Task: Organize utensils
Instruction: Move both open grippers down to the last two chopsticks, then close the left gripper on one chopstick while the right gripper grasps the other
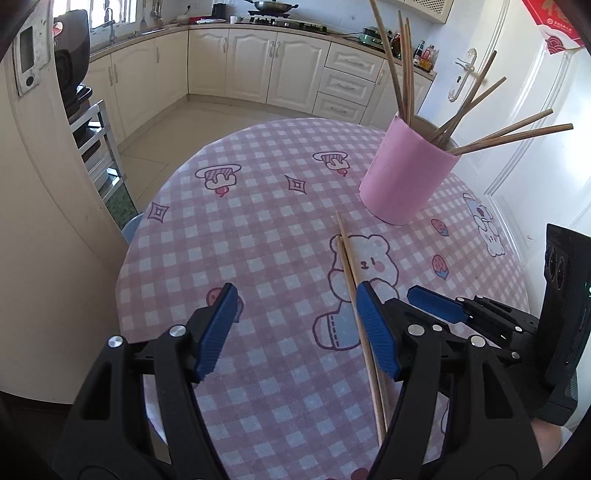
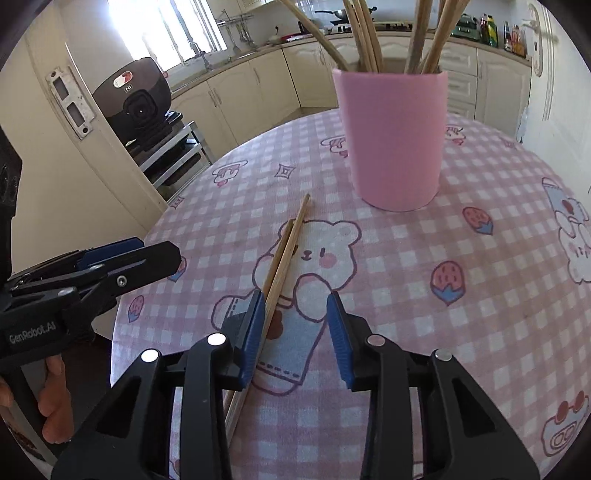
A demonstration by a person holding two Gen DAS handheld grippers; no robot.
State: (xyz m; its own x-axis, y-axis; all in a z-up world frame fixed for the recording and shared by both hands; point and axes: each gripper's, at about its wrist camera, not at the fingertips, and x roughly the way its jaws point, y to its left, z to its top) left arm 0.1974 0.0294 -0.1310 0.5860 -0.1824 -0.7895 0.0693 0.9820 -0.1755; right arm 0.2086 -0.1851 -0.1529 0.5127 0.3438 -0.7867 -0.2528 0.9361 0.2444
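We hold both grippers unclenched over two loose chopsticks. They lie beside the pink cup, awaiting collection.

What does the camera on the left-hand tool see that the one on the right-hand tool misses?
Only the left wrist view shows the stove with a pan on the far counter and the red paper decoration on the white door.

Only the right wrist view shows a person's hand gripping the left tool, and a dark camera unit on a shelf, seen from the front.

Both show the pink cup full of chopsticks, the two loose chopsticks lying on the checked tablecloth, and the kitchen cabinets behind.
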